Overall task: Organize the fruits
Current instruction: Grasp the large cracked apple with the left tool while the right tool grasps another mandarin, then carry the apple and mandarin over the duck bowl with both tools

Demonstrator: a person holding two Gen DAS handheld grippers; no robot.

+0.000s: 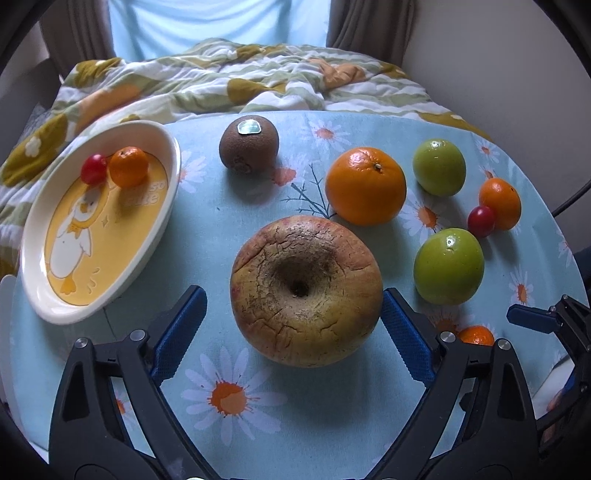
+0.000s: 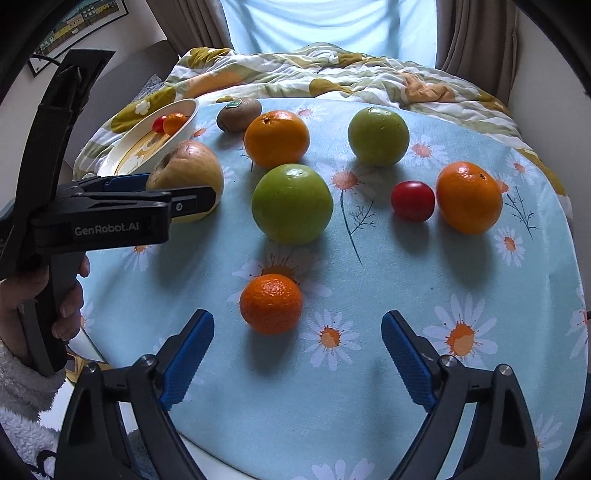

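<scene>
Here we see a round counter (image 1: 258, 424) draped in a pale blue cloth printed with white and orange daisies. Behind it lies a bed with a rumpled quilt (image 1: 258, 74) in green, white and mustard, and past that a bright window (image 1: 218, 22) framed by brown curtains (image 1: 365, 26). In the right wrist view a framed picture (image 2: 81, 22) hangs on the wall at upper left.

On the cloth we count a cracked yellow apple (image 1: 306, 295), a kiwi (image 1: 248, 144) with a sticker, a large orange (image 1: 365, 186), two green fruits (image 1: 439, 168) (image 1: 448, 266), a smaller orange (image 1: 499, 203) touching a cherry tomato (image 1: 481, 220), and a small mandarin (image 2: 271, 303) nearest us. An oval cream plate (image 1: 40, 280) with a duck picture sits tilted at the counter's left edge, holding another cherry tomato (image 1: 94, 168) and another mandarin (image 1: 128, 166) side by side.

Our left gripper (image 1: 293, 328) has its blue fingers (image 1: 177, 332) spread wide on either side of the apple; we see a clear gap on the left, and the right pad sits just beside the fruit. Our right gripper (image 2: 297, 350) stands wide too, with the small mandarin just ahead of its fingers (image 2: 186, 358), not touched. A hand (image 2: 62, 302) in a fluffy white sleeve (image 2: 22, 398) holds the left gripper's handle.
</scene>
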